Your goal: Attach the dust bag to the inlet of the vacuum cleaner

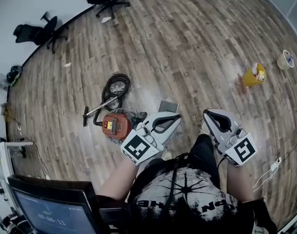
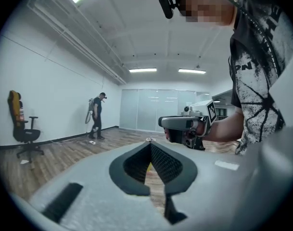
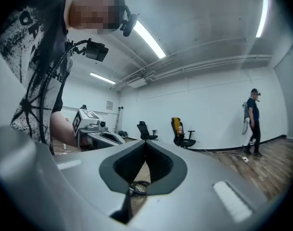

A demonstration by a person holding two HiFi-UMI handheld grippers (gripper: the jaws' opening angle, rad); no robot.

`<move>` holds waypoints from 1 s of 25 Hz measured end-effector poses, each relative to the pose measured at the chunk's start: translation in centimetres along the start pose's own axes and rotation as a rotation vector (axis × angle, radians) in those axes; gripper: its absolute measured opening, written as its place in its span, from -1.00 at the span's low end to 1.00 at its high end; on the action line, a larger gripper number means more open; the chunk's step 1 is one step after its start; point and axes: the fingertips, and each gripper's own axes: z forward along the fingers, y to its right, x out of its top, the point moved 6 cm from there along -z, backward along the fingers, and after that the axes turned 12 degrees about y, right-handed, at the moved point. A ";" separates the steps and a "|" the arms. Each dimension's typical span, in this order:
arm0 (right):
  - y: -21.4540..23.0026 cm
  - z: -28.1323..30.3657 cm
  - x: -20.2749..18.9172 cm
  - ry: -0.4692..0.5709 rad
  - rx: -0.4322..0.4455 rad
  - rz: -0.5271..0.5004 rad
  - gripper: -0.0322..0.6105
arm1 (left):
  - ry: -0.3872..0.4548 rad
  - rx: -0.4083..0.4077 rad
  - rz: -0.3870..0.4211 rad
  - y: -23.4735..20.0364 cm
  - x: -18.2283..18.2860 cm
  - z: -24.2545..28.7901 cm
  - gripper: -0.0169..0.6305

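Head view, from its left edge: two black office chairs (image 1: 38, 33) stand well off on the wooden floor (image 1: 187, 48). Nearer the middle the red vacuum cleaner (image 1: 116, 126) sits on the floor, with its wand (image 1: 97, 110) lying to the left of it and its coiled black hose (image 1: 116, 86) just beyond. The left gripper (image 1: 176, 117) is held up over the floor to the right of the vacuum cleaner, and its tips point away from it, toward a flat grey piece (image 1: 168, 106) that lies on the boards just past them. I cannot tell whether that piece is the dust bag.

In the left gripper view the left gripper (image 2: 150, 143) has its fingers brought together at the tips, with nothing caught in them, only floor showing through the gap behind.

Further right in the head view, the right gripper (image 1: 209, 113) is held apart from the left one and well clear of the vacuum cleaner. The right gripper view shows the right gripper (image 3: 145, 142) likewise pressed tip to tip and empty. Far right, a yellow object (image 1: 254, 75) lies on the floor.
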 end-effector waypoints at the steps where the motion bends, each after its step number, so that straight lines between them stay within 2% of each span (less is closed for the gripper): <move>1: 1.0 1.1 0.1 0.017 0.043 0.009 -0.89 | -0.010 0.042 -0.001 -0.6 0.0 0.1 -0.95; 3: 3.3 2.9 0.1 0.044 0.127 0.028 -0.89 | -0.024 0.126 -0.006 -1.7 0.0 1.0 -0.96; 6: 8.0 4.7 -0.5 0.031 0.258 0.053 -0.89 | -0.009 0.273 -0.046 -3.6 0.2 3.6 -0.95; 9: 11.6 7.1 0.1 0.033 0.418 0.064 -0.89 | -0.002 0.390 -0.009 -5.3 0.8 6.0 -0.95; 13: 13.6 11.0 0.5 0.038 0.630 0.097 -0.89 | 0.016 0.587 -0.004 -6.9 1.6 7.0 -0.95; 16: 12.7 13.7 0.1 0.017 0.779 0.118 -0.89 | 0.003 0.730 0.004 -6.8 1.9 5.9 -0.95; 20: 9.2 16.3 -0.5 0.003 0.992 0.138 -0.89 | 0.020 0.957 0.018 -4.6 1.7 2.2 -0.95; 25: 3.6 18.1 -1.2 -0.013 1.135 0.151 -0.89 | 0.045 1.099 0.049 -1.6 1.8 -2.6 -0.96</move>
